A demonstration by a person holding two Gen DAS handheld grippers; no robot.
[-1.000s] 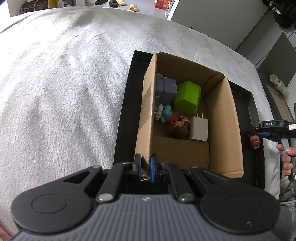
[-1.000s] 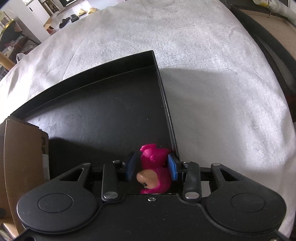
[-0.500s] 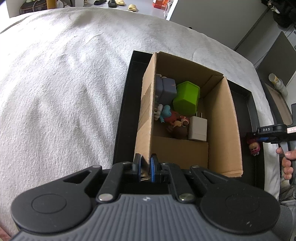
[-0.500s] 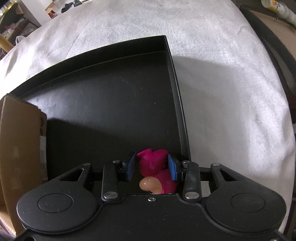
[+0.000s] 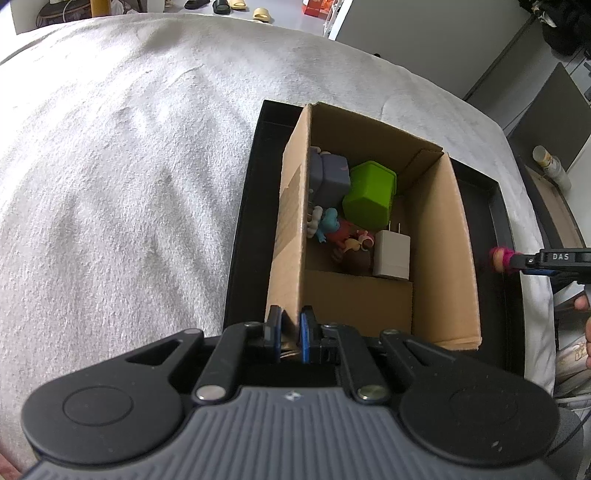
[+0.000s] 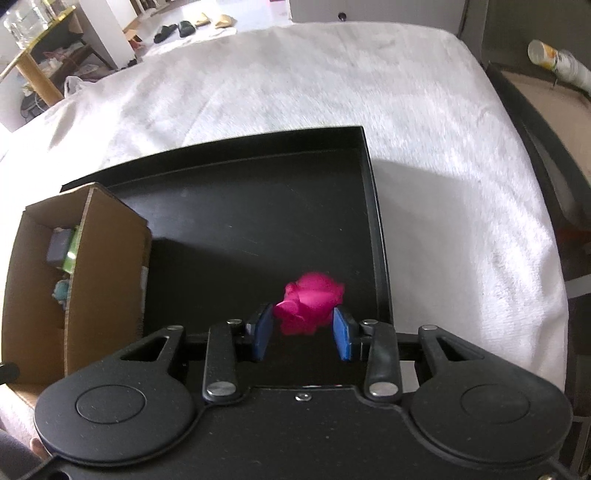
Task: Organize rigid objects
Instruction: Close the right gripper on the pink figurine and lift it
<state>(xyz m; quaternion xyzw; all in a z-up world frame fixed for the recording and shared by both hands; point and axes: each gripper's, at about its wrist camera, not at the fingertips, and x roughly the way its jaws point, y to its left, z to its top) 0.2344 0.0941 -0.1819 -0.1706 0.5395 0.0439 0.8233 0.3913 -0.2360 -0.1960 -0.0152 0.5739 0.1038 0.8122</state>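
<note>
A white fuzzy blanket [image 5: 110, 192] covers your bench; slippers [image 6: 173, 29] lie on the floor behind. On it, a black tray [image 6: 258, 221] carries the cardboard box [image 5: 439, 236]. Your left tool [image 5: 290, 332] pinches its wall; your right tool [image 6: 301, 332] grips the pink toy [image 6: 312, 308] above the tray.

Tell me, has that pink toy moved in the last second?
Yes. The pink toy, held in the right tongs, has risen off the black tray and shifted left, toward the cardboard box.
</note>
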